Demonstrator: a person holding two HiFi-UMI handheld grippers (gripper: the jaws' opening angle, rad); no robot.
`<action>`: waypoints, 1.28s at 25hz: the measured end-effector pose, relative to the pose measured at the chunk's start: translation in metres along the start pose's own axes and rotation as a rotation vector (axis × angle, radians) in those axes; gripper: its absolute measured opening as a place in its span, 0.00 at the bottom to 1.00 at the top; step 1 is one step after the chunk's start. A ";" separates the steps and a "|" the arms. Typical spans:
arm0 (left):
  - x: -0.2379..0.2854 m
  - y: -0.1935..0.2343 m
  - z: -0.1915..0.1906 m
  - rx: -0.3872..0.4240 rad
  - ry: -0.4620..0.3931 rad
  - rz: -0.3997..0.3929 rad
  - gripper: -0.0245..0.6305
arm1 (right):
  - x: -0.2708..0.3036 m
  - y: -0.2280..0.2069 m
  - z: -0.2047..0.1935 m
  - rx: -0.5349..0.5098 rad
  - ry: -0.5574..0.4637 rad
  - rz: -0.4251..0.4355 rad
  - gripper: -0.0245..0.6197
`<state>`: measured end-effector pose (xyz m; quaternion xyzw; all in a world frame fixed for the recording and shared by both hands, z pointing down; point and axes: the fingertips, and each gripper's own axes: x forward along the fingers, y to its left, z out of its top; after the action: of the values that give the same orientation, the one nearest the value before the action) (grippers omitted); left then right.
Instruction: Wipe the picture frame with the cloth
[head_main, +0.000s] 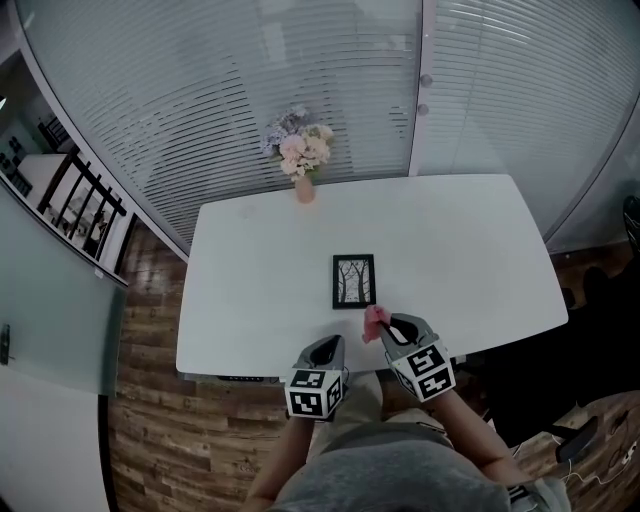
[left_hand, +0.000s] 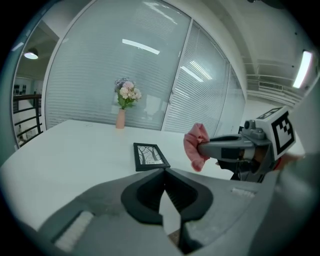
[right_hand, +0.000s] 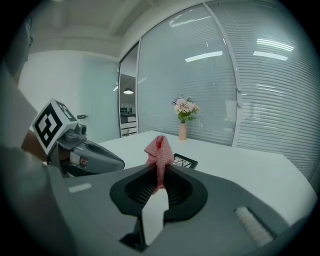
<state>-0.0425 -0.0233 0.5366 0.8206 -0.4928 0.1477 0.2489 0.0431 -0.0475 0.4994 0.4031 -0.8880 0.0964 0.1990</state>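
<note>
Slatted glass walls are being faced across a white tabletop (head_main: 250, 290), where the picture frame (head_main: 354, 281) is lying flat. The left gripper (head_main: 329, 345) fingers are being held pressed together, empty. The pink cloth (head_main: 373, 322) is being pinched by the right gripper (head_main: 388, 324) fingers, near the frame's front right corner.

No text, number or brand can be read anywhere. Only black-and-white square markers (head_main: 312, 393) are borne, behind the fingers, by the left gripper (head_main: 329, 343) and the right gripper (head_main: 386, 324).
</note>
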 end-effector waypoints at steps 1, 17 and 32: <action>-0.004 -0.003 -0.001 -0.002 -0.006 -0.001 0.04 | -0.005 0.003 0.000 0.004 -0.007 -0.001 0.10; -0.042 -0.046 -0.029 0.000 -0.022 -0.034 0.04 | -0.057 0.038 -0.017 0.040 -0.040 0.005 0.10; -0.047 -0.062 -0.025 0.013 -0.036 -0.048 0.04 | -0.069 0.042 -0.017 0.017 -0.046 0.000 0.09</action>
<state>-0.0102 0.0489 0.5180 0.8364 -0.4763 0.1300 0.2381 0.0577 0.0326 0.4844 0.4070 -0.8914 0.0947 0.1753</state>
